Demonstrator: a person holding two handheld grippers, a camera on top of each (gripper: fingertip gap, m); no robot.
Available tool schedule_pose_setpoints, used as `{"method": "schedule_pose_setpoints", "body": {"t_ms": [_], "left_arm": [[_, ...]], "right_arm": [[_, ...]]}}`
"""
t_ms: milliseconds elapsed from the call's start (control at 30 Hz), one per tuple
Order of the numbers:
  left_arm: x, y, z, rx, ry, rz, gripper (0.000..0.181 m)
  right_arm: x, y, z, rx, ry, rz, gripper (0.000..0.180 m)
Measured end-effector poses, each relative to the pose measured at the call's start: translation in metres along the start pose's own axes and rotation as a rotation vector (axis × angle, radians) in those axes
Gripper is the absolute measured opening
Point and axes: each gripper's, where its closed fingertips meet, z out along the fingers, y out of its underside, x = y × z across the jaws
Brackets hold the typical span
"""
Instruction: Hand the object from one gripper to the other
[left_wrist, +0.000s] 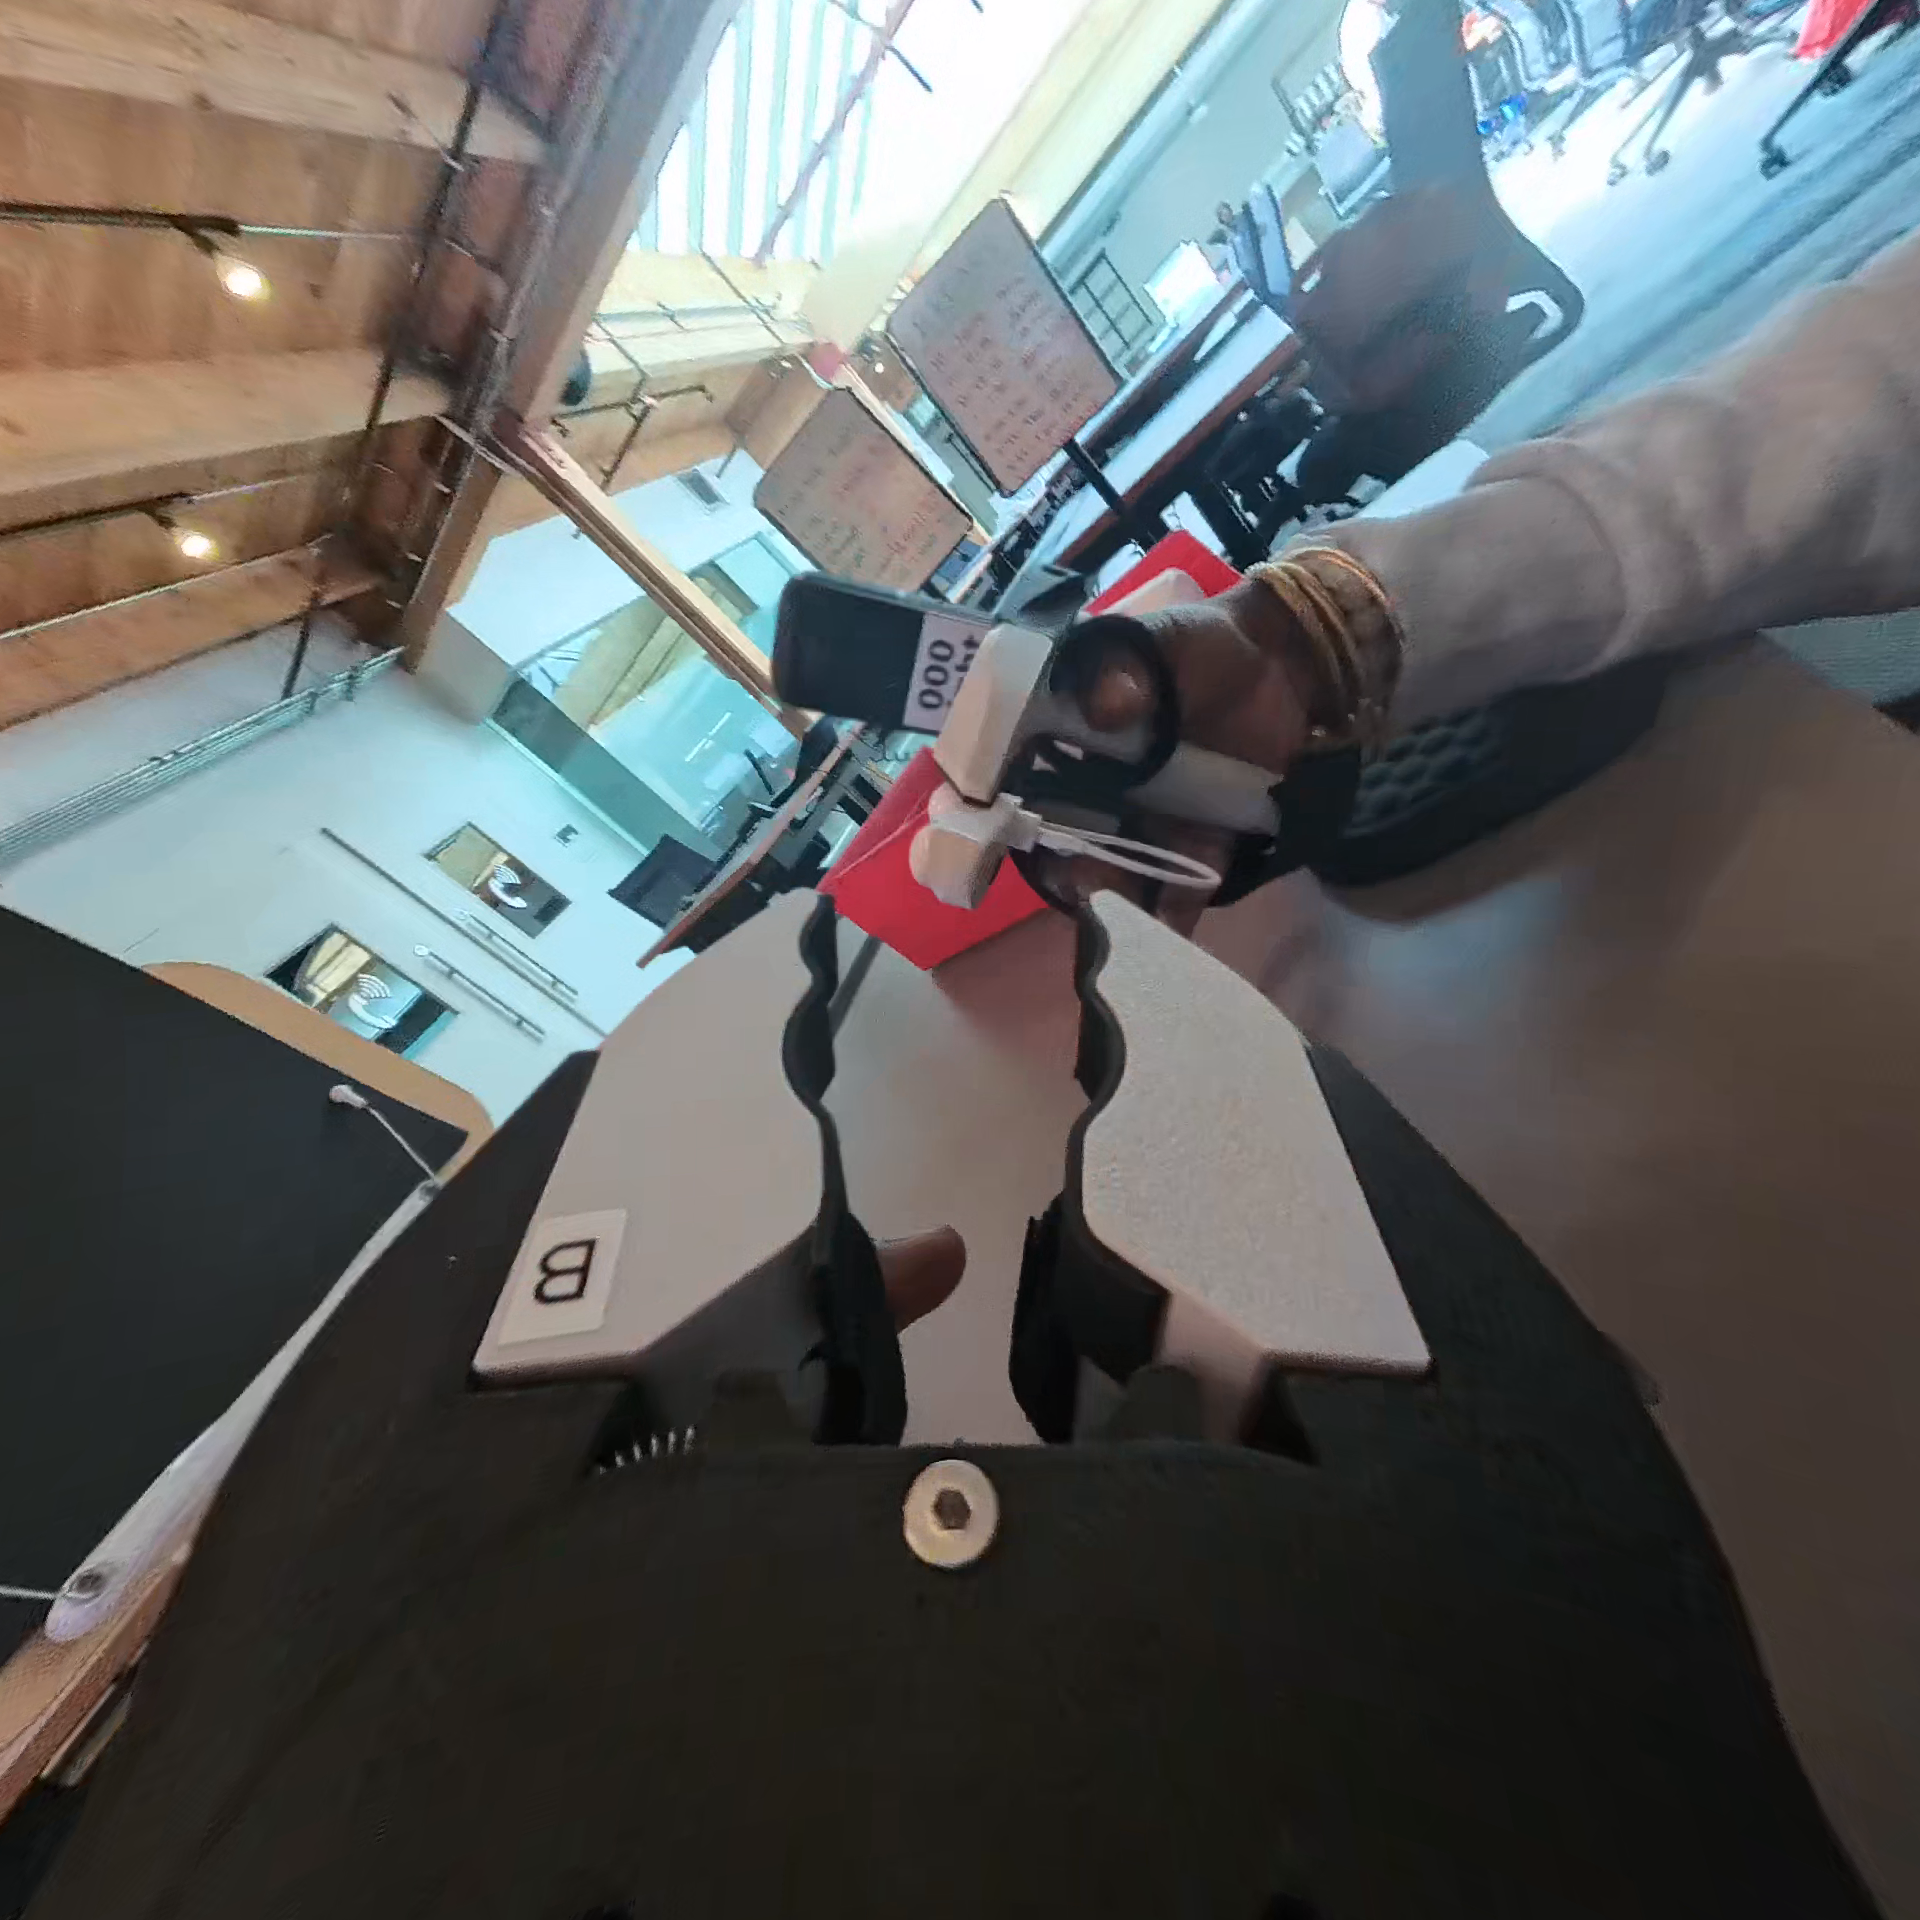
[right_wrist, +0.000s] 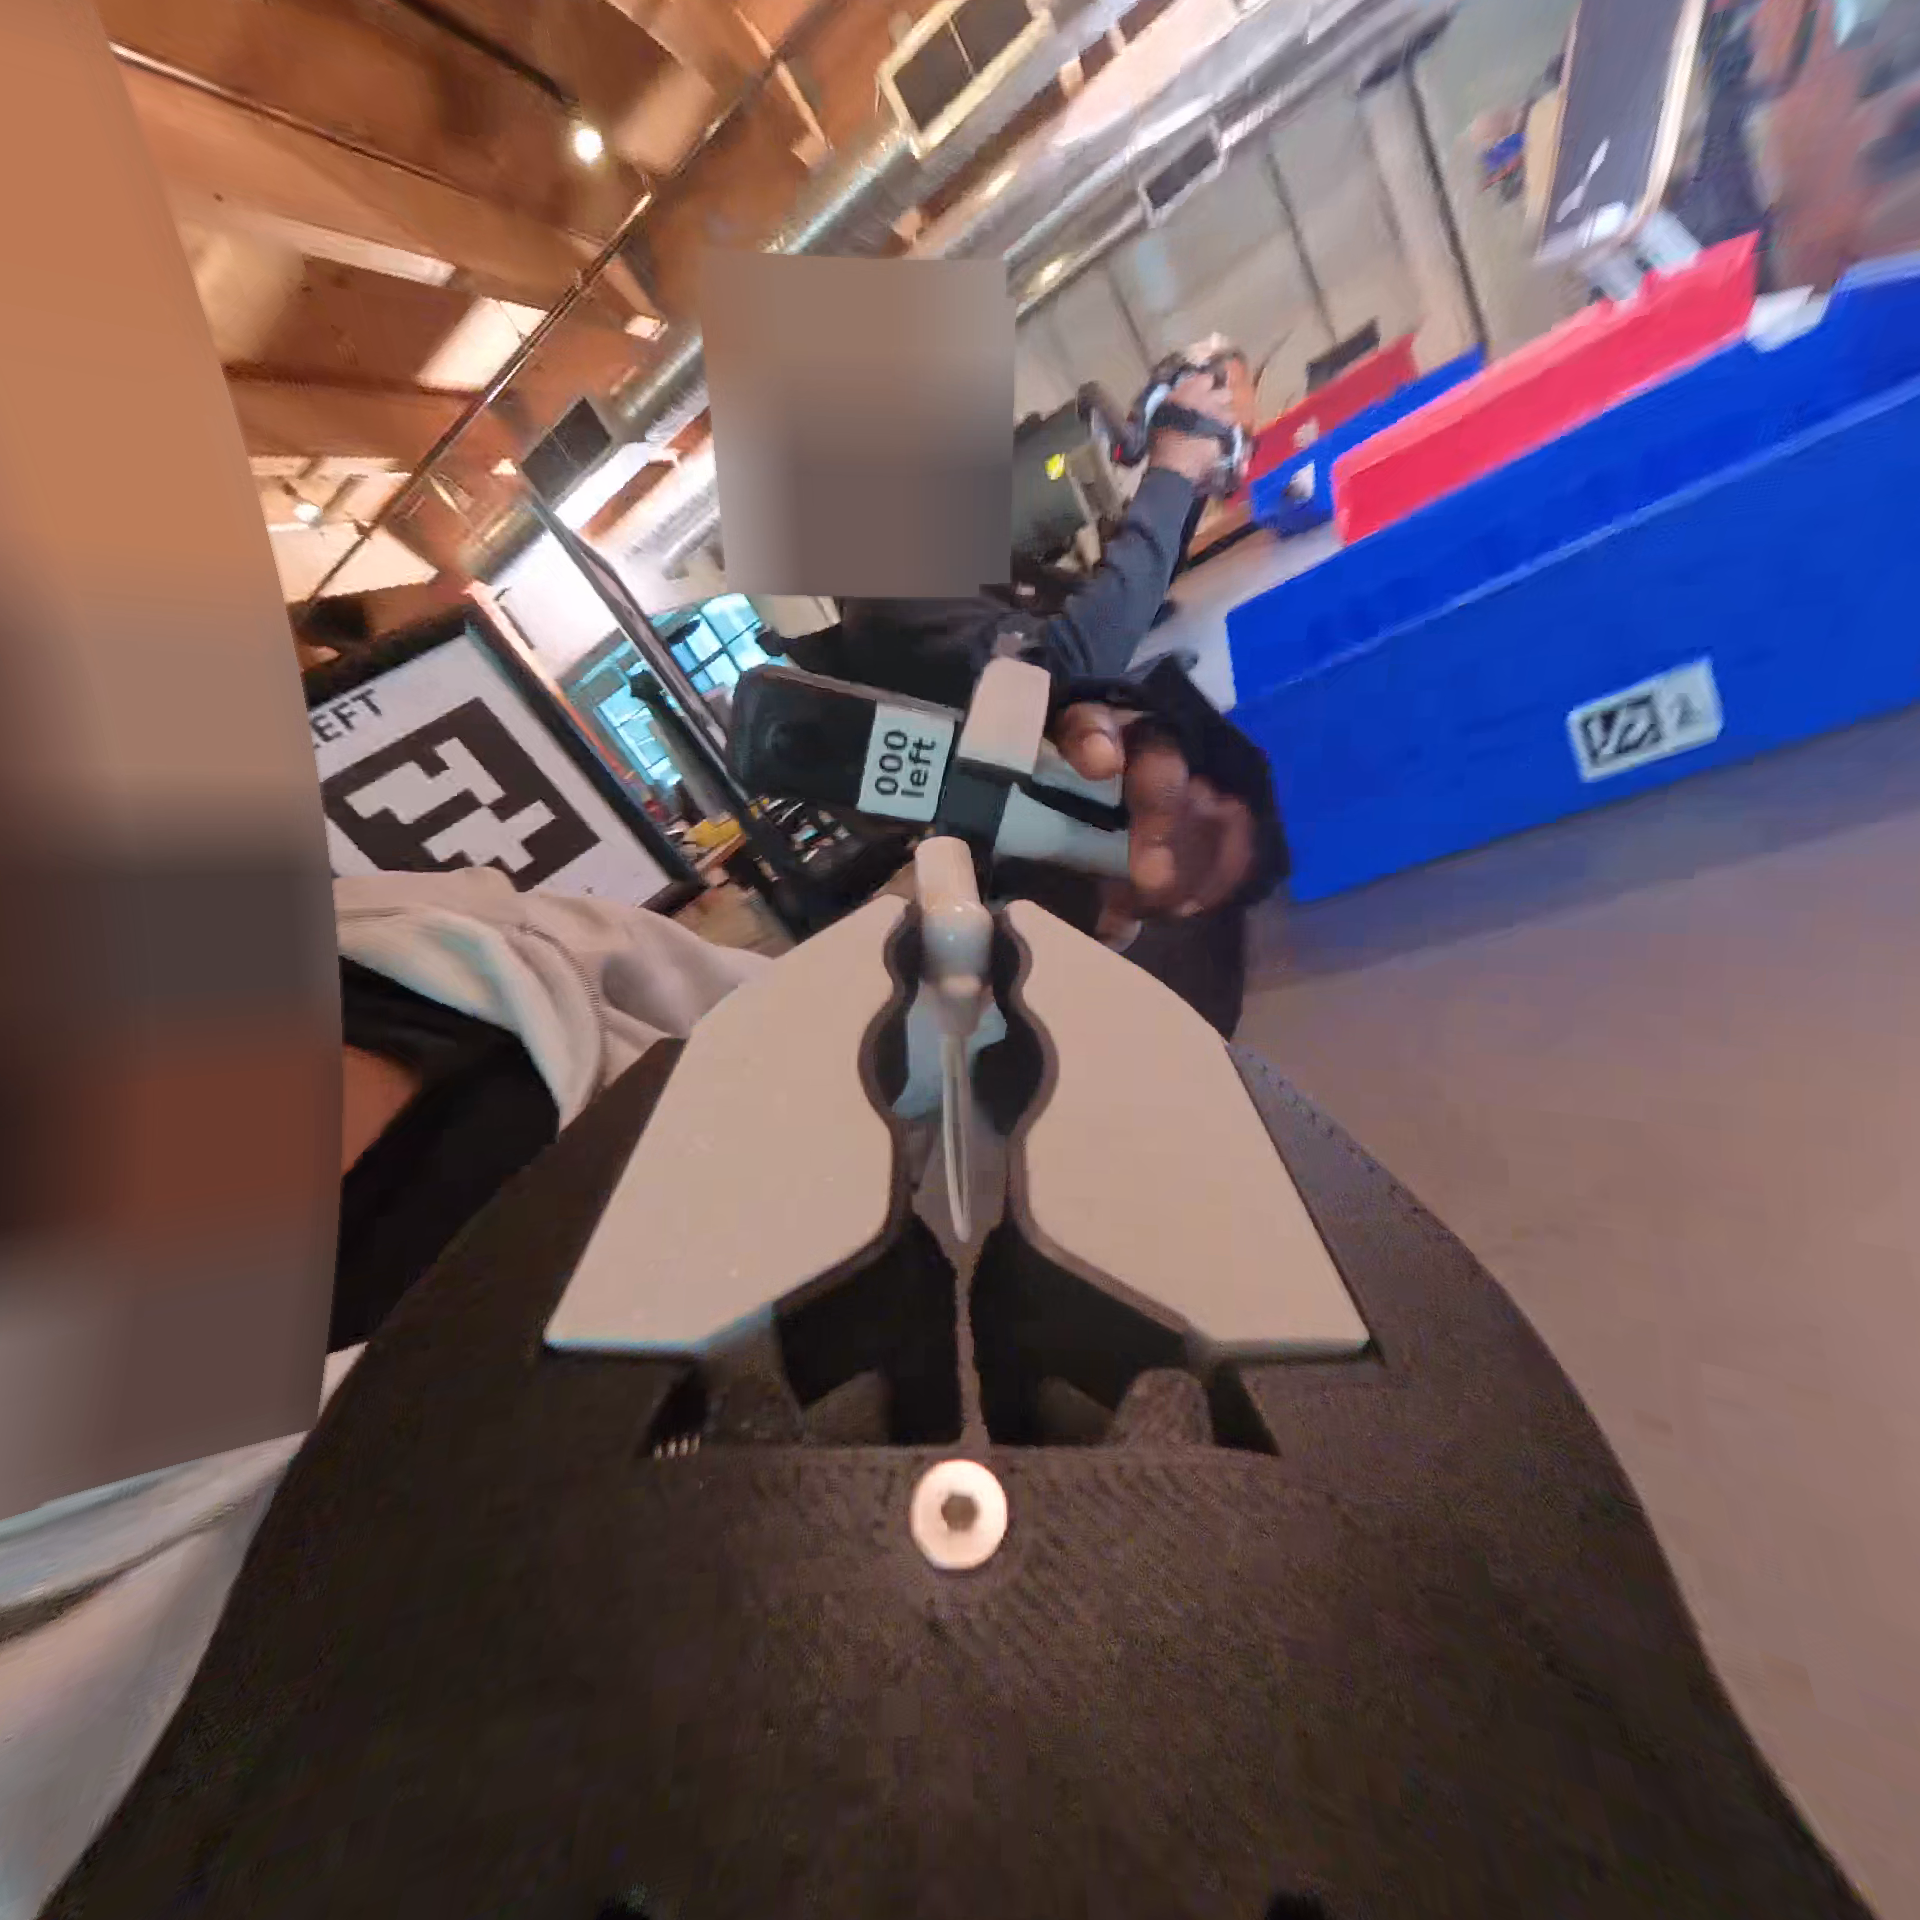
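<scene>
Left wrist view: the left gripper (left_wrist: 951, 940) stands spread and empty, its wavy-edged grey fingers (left_wrist: 1195, 1091) apart; just beyond their tips hangs the white plastic adapter (left_wrist: 961, 847) with its looped cable.

Right wrist view: the right gripper (right_wrist: 951, 935) is clamped on that adapter (right_wrist: 951, 940), cable trailing back between matte scalloped plates.
</scene>
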Motion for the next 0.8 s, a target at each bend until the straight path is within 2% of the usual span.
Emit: {"method": "schedule_pose_setpoints", "body": {"t_ms": [167, 233, 333, 400, 500, 567, 667, 733, 800], "left_arm": [[0.012, 0.003, 0.002, -0.038, 0.049, 0.115, 0.029], [0.015, 0.006, 0.003, -0.060, 0.062, 0.127, 0.017], [0.014, 0.005, 0.002, -0.057, 0.068, 0.091, 0.013], [0.010, 0.005, 0.002, -0.059, 0.070, -0.009, 0.013], [0.000, 0.002, -0.003, -0.019, 0.094, -0.331, 0.013], [-0.008, 0.000, -0.007, 0.023, 0.133, -0.601, 0.013], [-0.015, -0.006, -0.015, 0.134, 0.250, -0.989, 0.013], [-0.016, -0.009, -0.018, 0.196, 0.323, -1.164, 0.013], [-0.013, -0.011, -0.017, 0.209, 0.354, -1.211, 0.013]], "right_arm": [[0.003, 0.018, 0.007, -0.100, 0.001, 0.072, 0.013], [0.004, 0.019, 0.007, -0.101, 0.008, 0.085, 0.013], [0.004, 0.020, 0.007, -0.110, 0.003, 0.093, 0.013], [0.004, 0.017, 0.008, -0.090, 0.017, 0.039, 0.015], [0.005, 0.000, 0.009, 0.007, 0.110, -0.249, 0.058], [-0.011, -0.015, 0.007, 0.098, 0.135, -0.570, 0.074], [-0.044, -0.028, -0.002, 0.213, 0.155, -1.037, 0.063], [-0.053, -0.027, -0.006, 0.205, 0.173, -1.202, 0.060], [-0.047, -0.020, -0.004, 0.119, 0.223, -1.299, 0.057]]}}
